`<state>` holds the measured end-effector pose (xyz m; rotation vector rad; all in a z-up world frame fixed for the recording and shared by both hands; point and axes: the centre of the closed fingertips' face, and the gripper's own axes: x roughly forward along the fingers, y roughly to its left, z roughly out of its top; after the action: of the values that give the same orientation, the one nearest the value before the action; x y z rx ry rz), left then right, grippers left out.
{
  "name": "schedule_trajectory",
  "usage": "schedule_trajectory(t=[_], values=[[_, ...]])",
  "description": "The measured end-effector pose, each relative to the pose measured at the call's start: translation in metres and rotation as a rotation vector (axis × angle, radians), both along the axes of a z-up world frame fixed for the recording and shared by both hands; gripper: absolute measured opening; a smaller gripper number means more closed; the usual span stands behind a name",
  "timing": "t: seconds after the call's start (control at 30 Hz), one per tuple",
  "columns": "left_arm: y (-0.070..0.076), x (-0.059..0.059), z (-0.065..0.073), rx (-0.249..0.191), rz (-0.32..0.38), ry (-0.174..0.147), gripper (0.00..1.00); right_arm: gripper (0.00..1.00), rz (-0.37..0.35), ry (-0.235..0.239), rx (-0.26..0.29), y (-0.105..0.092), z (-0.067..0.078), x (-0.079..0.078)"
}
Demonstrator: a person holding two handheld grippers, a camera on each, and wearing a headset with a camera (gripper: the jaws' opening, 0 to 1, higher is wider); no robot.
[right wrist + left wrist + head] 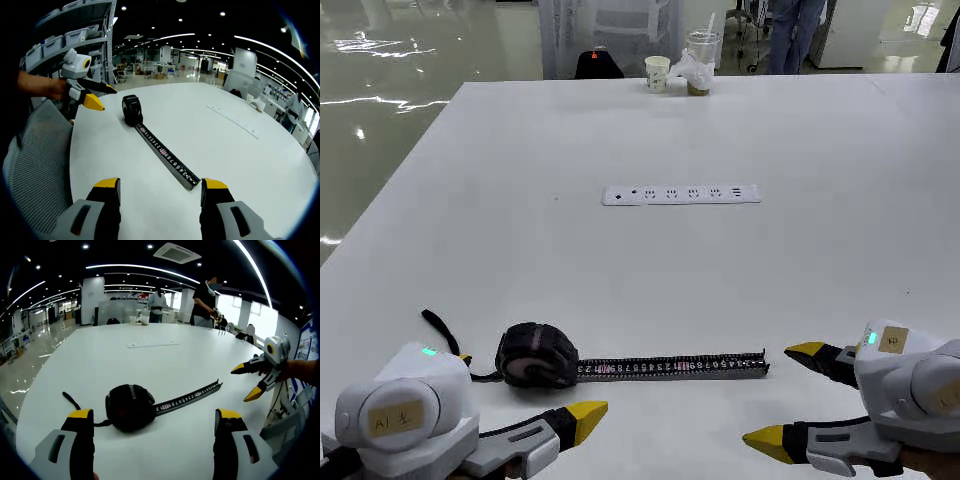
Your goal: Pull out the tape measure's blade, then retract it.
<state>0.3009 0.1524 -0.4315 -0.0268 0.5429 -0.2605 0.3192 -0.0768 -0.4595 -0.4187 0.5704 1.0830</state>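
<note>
A black tape measure [535,355] lies on the white table [650,270] near its front edge, with a black wrist strap [440,328] trailing to its left. Its blade [670,367] is drawn out flat to the right and ends in a hook [763,363]. My left gripper [525,392] stands open just in front of the case [129,407], not touching it. My right gripper [783,395] is open too, its yellow tips a little right of the blade's end [192,181]. Nothing is held between either gripper's jaws. The left gripper [97,97] hovers beside the case [132,109] in the right gripper view.
A white power strip [681,194] lies mid-table. Paper and plastic cups [680,68] stand at the far edge, beside a dark chair back [598,64]. People stand beyond the table [157,302]. A grey mesh chair [35,165] sits by the near edge.
</note>
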Motion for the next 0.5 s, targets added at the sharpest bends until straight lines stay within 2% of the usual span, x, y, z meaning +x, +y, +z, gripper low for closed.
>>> schedule_trajectory(t=[0.5], values=[[0.005,0.020,-0.008,-0.006,0.034,0.013,0.95,0.50,0.116,-0.006,-0.072,-0.001,-0.009,0.022]])
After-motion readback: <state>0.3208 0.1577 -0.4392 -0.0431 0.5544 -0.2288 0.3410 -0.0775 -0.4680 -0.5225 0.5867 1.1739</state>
